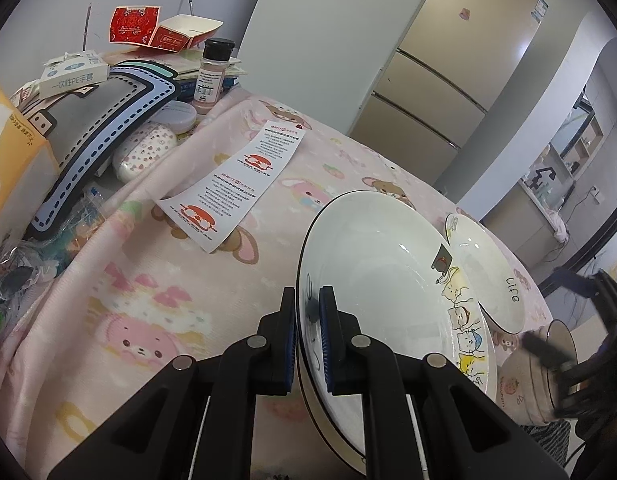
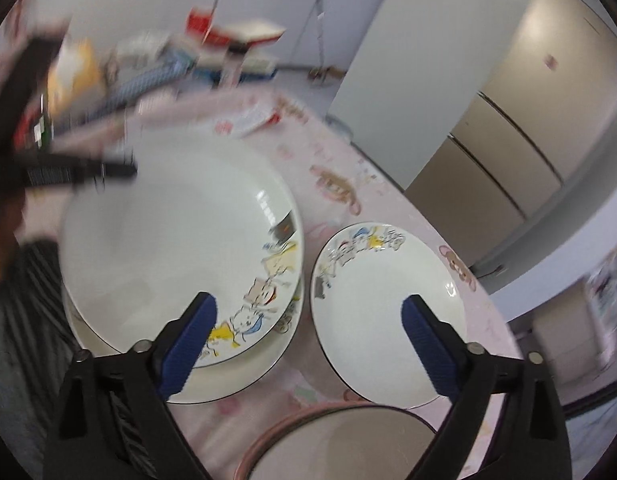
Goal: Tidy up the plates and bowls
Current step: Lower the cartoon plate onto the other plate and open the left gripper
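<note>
Plates first: large cartoon plate (image 1: pixel 384 280) is pinched at its near rim by the left gripper (image 1: pixel 310 312), pads clamped either side of the rim, lower centre of the left wrist view. It sits tilted over a second plate (image 2: pixel 244 376) of similar size, whose rim shows beneath it in the right wrist view.

Right gripper (image 2: pixel 308 340) stands wide with nothing between the pads, lower centre of its own view, hovering over the gap between the big plates and the small plate (image 2: pixel 388 320). No earlier picture, so only its present state is given.

Risks, as I judge them:
- Thin rim pinch on a glazed, tilted plate: likely to slip or pivot in the pads and clack onto the plate below.
- Small plate lies just beside the stack, near touching. Swinging the big plate right could knock it.
- Pink-rimmed bowl (image 2: pixel 340 444) sits directly under the open right gripper, bottom centre. A careless descent hits its rim.
- Both grippers work the same corner, so they could collide.

Room:
- Pink tablecloth (image 1: pixel 148 300) is open at centre left of the left view, with only a paper leaflet (image 1: pixel 236 184) on it.
- Clutter pile at upper left, including a spice bottle (image 1: pixel 212 76). Stay clear.
- Table edge runs close behind the small plate at right, little margin there.
</note>
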`<state>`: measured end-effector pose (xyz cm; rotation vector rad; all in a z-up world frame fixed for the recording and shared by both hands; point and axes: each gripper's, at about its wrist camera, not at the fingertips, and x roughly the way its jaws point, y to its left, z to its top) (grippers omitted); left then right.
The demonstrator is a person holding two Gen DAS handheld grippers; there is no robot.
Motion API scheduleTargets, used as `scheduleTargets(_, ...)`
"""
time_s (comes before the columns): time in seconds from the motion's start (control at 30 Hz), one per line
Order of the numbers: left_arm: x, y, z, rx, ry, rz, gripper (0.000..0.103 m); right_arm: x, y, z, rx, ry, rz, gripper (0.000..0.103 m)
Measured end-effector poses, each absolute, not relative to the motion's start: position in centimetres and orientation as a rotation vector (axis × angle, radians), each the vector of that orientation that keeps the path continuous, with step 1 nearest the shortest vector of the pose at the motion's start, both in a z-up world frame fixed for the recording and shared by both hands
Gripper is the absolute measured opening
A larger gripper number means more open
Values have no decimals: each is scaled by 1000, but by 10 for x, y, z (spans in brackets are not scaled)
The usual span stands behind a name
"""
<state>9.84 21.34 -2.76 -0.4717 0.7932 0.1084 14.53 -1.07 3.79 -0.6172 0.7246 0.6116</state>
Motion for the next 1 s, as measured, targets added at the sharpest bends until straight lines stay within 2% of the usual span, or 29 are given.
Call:
scheduleTargets(0.13, 99, 207, -28, -424, 814, 111, 12, 137, -40, 55, -442, 696, 629, 96)
scheduleTargets(0.4, 100, 190, -27, -291, 832, 128, 13, 104, -65, 68, -299, 562, 635, 102)
scheduleTargets(0.73, 101, 184, -27, -226, 840, 146, 13, 97, -99, 59, -127, 506, 701, 102)
scheduleTargets(1.0, 97, 166, -10, -124, 768, 155, 15, 102, -124, 50, -24, 457, 685, 103)
